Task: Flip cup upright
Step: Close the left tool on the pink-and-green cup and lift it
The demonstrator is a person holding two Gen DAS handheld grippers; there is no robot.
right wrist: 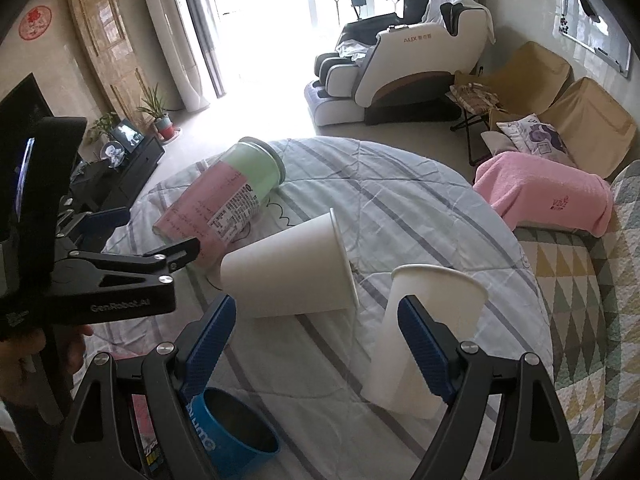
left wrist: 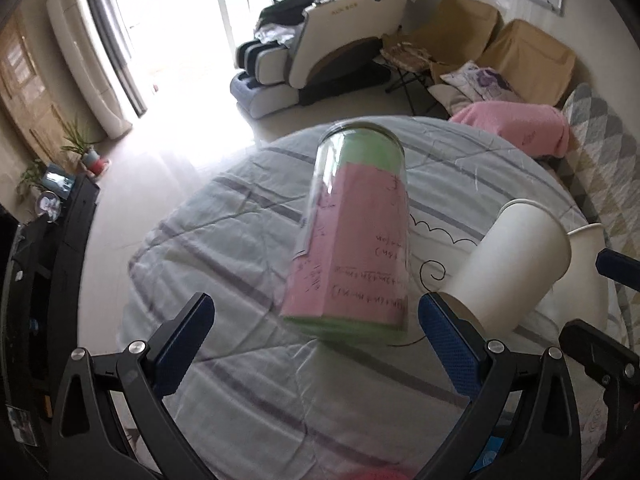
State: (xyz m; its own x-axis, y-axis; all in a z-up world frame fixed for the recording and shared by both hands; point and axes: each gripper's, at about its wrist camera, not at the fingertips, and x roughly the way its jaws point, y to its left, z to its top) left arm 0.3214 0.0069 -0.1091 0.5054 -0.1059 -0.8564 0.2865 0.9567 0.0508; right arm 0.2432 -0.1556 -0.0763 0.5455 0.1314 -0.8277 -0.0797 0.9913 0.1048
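Note:
A white paper cup (right wrist: 288, 272) lies on its side on the striped bedsheet (right wrist: 400, 208), mouth to the right; it also shows in the left wrist view (left wrist: 508, 268). A second white paper cup (right wrist: 424, 340) stands upright at the right, its rim showing in the left wrist view (left wrist: 586, 232). A clear glass jar (left wrist: 356, 236) lined with pink and green paper lies on its side, also in the right wrist view (right wrist: 224, 200). My left gripper (left wrist: 316, 316) is open and empty, just short of the jar's base. My right gripper (right wrist: 316, 320) is open and empty, just below the lying cup.
A blue can (right wrist: 236, 436) stands near the right gripper's left finger. A pink towel (right wrist: 548, 196) lies on the sofa edge at the right. A massage chair (right wrist: 400, 76) and a TV stand (right wrist: 120, 168) stand beyond the table.

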